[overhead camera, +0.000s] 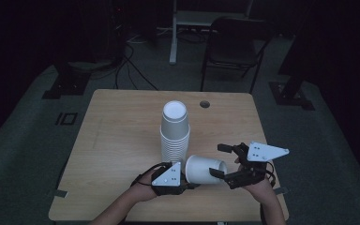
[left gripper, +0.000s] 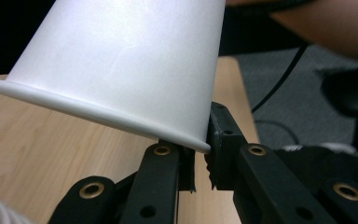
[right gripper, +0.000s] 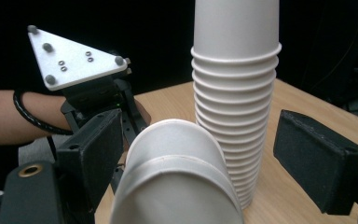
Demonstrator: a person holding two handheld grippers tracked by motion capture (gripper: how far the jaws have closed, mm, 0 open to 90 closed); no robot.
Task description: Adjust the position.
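Centrally on the bench (overhead camera: 112, 140) stands a stack of inverted paper cups (overhead camera: 174, 133). Just beside its base, the left hand-held gripper (overhead camera: 187, 183) pinches a single paper cup (overhead camera: 205, 169) by the rim, holding it sideways. The right hand-held gripper (overhead camera: 221, 160) is spread wide around that cup's mouth.

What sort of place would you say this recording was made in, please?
Probably a dim lab or recording studio, not a home: a lone wooden table on grey carpet, dark stand bases with trailing cables around it, and an empty black chair behind.
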